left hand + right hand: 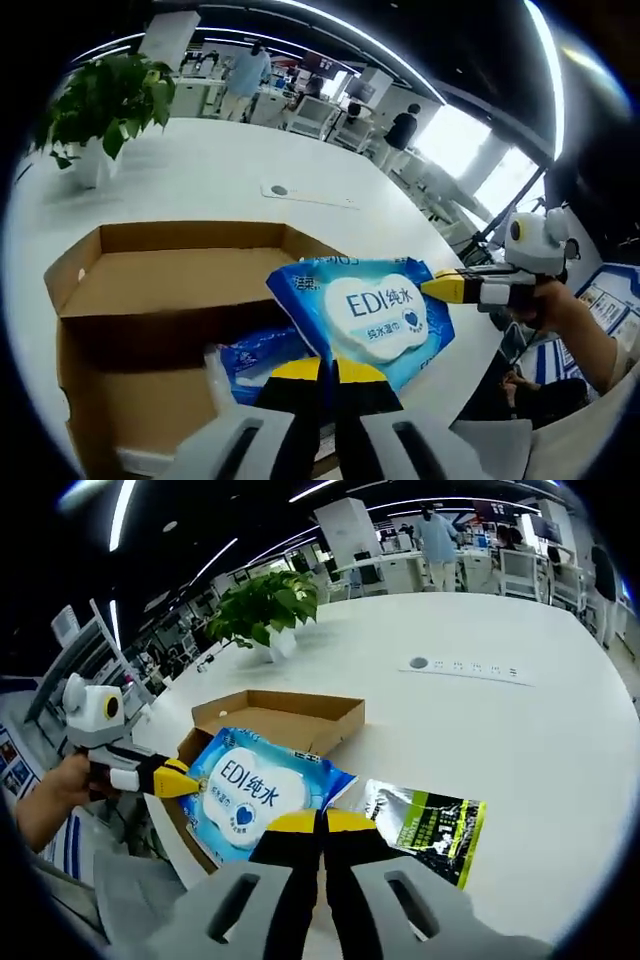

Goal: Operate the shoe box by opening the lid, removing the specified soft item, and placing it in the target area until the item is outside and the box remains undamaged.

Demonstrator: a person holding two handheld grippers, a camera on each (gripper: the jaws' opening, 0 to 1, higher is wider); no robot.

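A blue pack of wet wipes (375, 315) with a white cloud label hangs above the open brown cardboard shoe box (150, 270). My left gripper (325, 366) is shut on the pack's near edge. My right gripper (440, 288) comes in from the right, its yellow tips pinching the pack's right edge. In the right gripper view the same pack (250, 795) sits over the box (285, 715), with my right gripper (320, 826) shut on its corner and the left gripper (178, 777) shut on its far side. A second blue pack (255, 355) lies inside the box.
A black and green packet (430, 825) lies on the white table (520, 750) beside the box. A potted plant (105, 100) stands at the far end, and a socket panel (300, 192) is set in the tabletop. People and desks fill the background.
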